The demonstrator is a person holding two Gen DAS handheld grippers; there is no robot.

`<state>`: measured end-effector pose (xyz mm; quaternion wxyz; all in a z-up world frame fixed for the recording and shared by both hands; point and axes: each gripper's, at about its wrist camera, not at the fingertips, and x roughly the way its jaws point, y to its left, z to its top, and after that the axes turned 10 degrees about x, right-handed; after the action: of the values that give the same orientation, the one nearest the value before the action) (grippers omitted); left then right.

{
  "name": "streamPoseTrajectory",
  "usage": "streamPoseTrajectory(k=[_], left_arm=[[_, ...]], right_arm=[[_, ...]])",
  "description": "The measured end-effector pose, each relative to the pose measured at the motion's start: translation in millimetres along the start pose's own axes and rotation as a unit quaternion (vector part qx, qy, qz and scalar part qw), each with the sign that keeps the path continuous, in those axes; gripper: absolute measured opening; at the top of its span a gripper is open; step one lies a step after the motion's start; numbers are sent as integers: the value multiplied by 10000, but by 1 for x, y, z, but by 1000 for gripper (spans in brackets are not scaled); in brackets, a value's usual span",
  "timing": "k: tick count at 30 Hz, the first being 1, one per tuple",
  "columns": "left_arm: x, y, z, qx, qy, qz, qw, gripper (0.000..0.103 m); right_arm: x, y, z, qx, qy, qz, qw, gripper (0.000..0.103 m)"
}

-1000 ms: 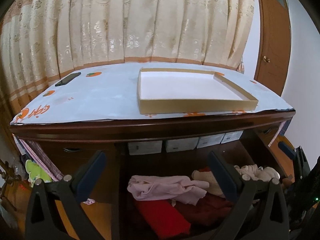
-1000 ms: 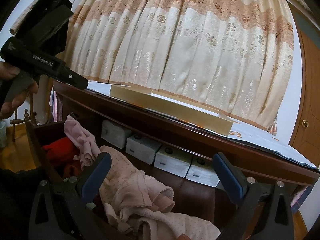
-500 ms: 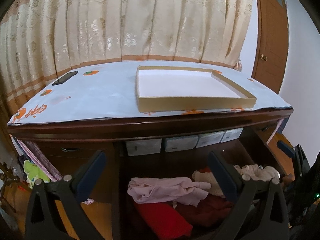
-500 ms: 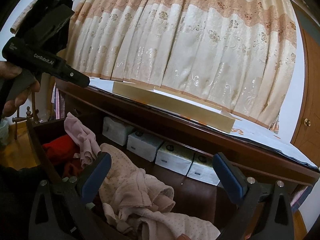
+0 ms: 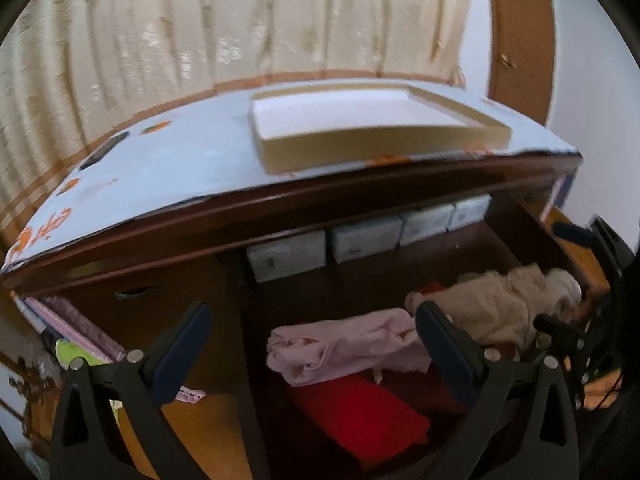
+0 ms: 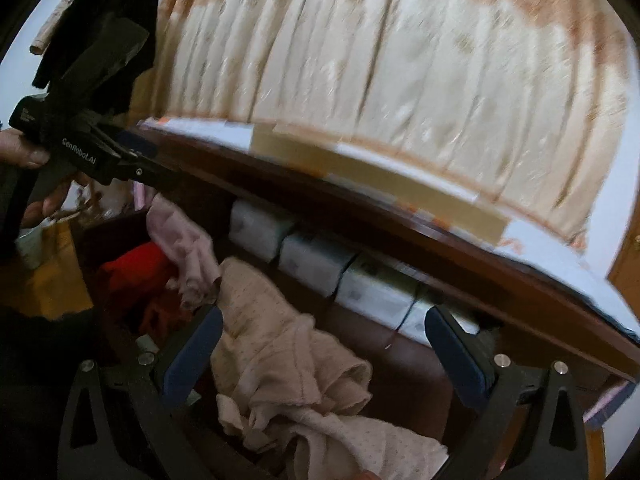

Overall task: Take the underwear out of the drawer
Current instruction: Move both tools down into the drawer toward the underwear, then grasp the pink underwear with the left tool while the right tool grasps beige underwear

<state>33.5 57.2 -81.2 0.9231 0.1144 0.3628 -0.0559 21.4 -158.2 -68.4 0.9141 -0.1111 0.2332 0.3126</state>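
Two tools gape wide over the open drawer (image 5: 520, 240), holding nothing, because we judge neither has chosen a garment. At seven o'clock our left tool (image 5: 312, 344) faces the pink underwear (image 5: 344, 344); at five o'clock our right tool (image 6: 324, 344) frames the beige underwear (image 6: 280, 344). Motion blur smears the desk (image 5: 180, 168), and piled cloth hides the drawer's floor.

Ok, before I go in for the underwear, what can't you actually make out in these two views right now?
- Left wrist view: motion blur softens the pink garment and beige pile; which is underwear is unclear.
- Right wrist view: the beige pile's near end runs off the bottom edge; the right gripper frame covers the drawer front.
- Left wrist view: the red cloth is partly hidden under pink fabric and the left gripper.
- Labels on the white boxes are too blurred.
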Motion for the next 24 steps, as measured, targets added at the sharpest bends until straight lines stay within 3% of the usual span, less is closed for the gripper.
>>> streamPoseTrajectory(k=[3,9,12,18,24], left_arm=[[7,-1,6,170,69,-242,9995,103],[16,-16,19,1002,192,-567,9932,103],[25,-27,25,1539,380,-823,9839,103],[41,-46,27,2427,680,-1177,9605,103],[61,-50,27,2846,1010,-1441,9424,101]], right_arm=[[11,-14,8,383,518,449,9969,102],[22,-32,18,871,978,694,9890,102],[30,-28,24,607,1175,683,9889,102],[49,-23,33,460,1691,1109,9783,102],[76,-24,42,305,2198,1367,9655,102]])
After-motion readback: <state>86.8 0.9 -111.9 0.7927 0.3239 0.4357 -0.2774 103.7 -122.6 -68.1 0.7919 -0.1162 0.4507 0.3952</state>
